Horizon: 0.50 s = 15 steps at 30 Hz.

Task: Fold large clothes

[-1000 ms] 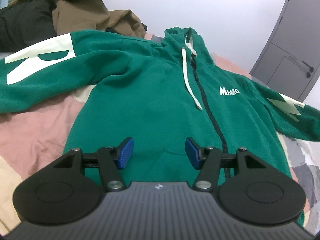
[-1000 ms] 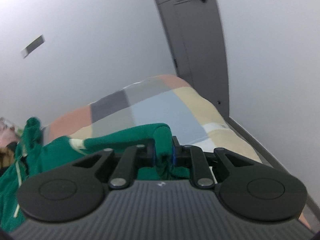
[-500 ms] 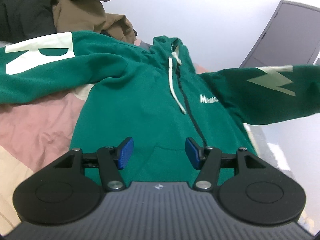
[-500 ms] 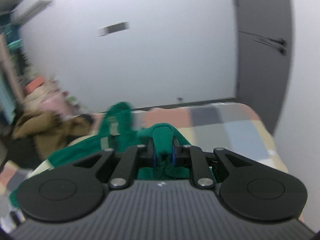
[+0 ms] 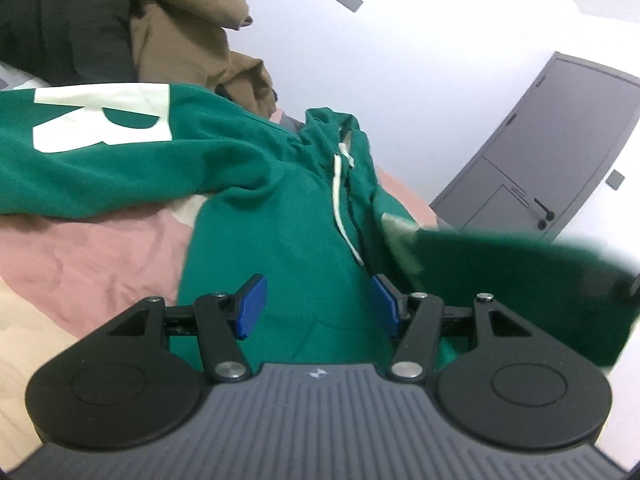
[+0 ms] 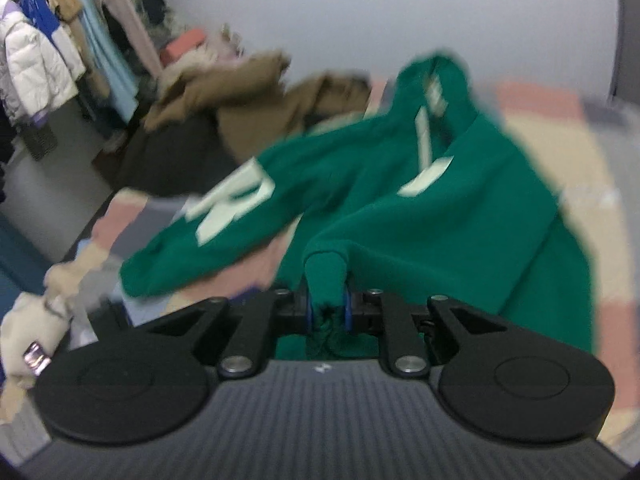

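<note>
Green hoodie [image 5: 288, 216] is lying on the bed [image 5: 80, 248]; right claw [image 6: 328, 312] is pinching its sleeve cuff [image 6: 326, 276], while left claw [image 5: 318, 304] is hovering open above the hem.

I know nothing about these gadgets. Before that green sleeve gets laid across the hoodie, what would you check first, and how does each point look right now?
1. Right tongs gripping the sleeve cuff: ok.
2. Left tongs open and holding nothing: ok.
3. Green hoodie body lying flat on the bed: ok.
4. Other sleeve spread out, not yet folded: ok.
5. Brown garment apart from the hoodie: cannot tell.
</note>
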Available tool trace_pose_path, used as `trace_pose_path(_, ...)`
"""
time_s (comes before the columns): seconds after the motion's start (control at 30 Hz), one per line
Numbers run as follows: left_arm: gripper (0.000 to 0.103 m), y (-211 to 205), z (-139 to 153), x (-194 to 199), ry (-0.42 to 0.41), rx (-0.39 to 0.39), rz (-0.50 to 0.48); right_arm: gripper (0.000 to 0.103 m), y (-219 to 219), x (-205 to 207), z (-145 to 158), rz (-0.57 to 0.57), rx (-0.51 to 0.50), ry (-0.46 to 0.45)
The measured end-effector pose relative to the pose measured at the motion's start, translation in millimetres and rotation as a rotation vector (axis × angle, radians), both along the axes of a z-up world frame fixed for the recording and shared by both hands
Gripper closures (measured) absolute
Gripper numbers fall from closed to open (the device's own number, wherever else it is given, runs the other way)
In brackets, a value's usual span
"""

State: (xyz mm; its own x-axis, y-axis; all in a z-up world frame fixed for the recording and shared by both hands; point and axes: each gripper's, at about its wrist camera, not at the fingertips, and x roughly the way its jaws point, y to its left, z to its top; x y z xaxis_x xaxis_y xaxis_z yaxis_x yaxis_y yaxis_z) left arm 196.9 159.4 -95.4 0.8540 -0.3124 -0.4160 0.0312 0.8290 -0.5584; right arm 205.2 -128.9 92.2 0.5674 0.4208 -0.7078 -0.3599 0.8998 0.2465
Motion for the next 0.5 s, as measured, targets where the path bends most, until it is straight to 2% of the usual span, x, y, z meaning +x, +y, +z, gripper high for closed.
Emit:
trace_pose_path(0.1, 0.040, 8.9, -5.8, 3.6, 0.016, -0.031, 0.010, 0.083, 22.9, 3.6, -38.6, 0.005, 0.004, 0.063)
trace_pose_path(0.17, 0.040, 12.5, -7.6, 5.1, 0.021, -0.045, 0.010, 0.072, 27.1, 8.9, -55.5, -0.017, 0.020, 0.109)
trace_pose_path(0.23, 0.040, 13.0, -8.1, 7.1, 0.021, -0.045, 0.010, 0.048, 20.8, 13.9, -64.2, -0.016, 0.064, 0.148)
trace_pose_path(0.3, 0.040, 12.3, -8.4, 8.3, 0.019, -0.047, 0.006, 0.037, 12.6, 15.6, -70.6, -0.024, 0.095, 0.148)
trace_pose_path(0.4, 0.040, 7.6, -9.0, 11.2, 0.023, -0.043, -0.002, 0.039, -7.9, 22.6, -69.3, -0.037, 0.151, 0.121)
trace_pose_path(0.5, 0.040, -0.2, -9.4, 14.5, 0.024, -0.024, -0.018, 0.039, -35.9, 39.4, -70.5, -0.107, 0.182, 0.067)
